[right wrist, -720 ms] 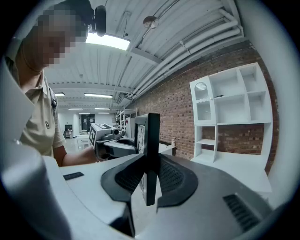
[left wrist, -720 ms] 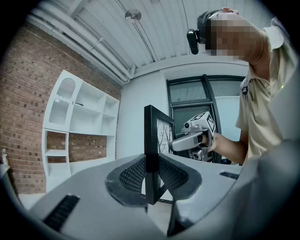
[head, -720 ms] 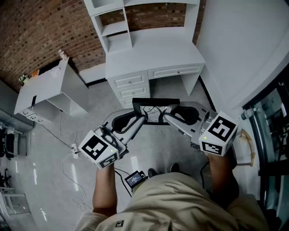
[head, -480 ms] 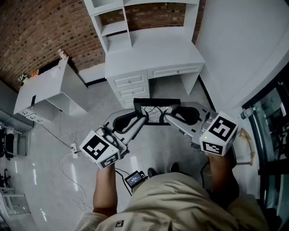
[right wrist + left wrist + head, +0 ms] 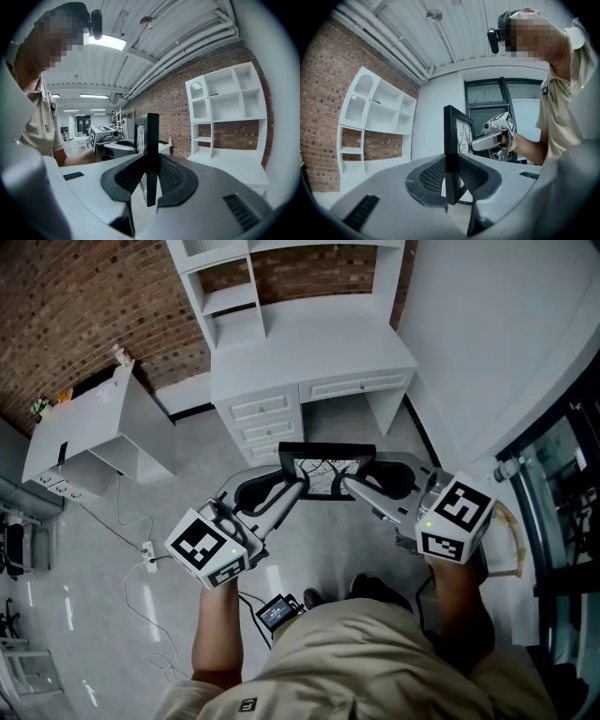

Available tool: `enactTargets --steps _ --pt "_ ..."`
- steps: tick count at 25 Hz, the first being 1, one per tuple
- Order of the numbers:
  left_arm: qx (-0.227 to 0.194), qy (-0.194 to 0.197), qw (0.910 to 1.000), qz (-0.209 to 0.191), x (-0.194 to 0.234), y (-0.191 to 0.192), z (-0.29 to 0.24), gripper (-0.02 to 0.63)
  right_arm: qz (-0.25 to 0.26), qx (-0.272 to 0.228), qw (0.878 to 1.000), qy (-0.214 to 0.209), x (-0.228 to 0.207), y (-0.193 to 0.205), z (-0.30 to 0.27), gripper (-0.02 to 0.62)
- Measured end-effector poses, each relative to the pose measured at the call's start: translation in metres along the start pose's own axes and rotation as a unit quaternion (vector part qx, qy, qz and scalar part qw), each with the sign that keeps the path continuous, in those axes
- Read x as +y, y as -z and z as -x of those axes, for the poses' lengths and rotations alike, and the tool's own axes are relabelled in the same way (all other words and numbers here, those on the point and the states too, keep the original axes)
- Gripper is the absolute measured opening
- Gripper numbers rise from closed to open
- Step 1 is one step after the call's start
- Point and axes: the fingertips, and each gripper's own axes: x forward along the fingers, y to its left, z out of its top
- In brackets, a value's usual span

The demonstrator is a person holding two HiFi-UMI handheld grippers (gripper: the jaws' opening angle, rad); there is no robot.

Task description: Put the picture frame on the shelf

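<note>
Left claw (image 5: 293, 488), right claw (image 5: 349, 486) gripping picture frame (image 5: 326, 466), white shelf (image 5: 232, 301) beyond

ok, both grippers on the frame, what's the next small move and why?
Probably carry the picture frame forward and up toward the shelf: left gripper and right gripper each clamp a side edge, frame upright, but it hangs short of the desk.
</note>
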Motion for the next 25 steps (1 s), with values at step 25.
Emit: enactTargets --steps 25 --pt "0.041 -0.020 0.9990 -0.003 0.053 0.015 -0.242 0.083 -0.023 -0.019 0.999 -0.026 -0.238 0.033 0.074 0.081"
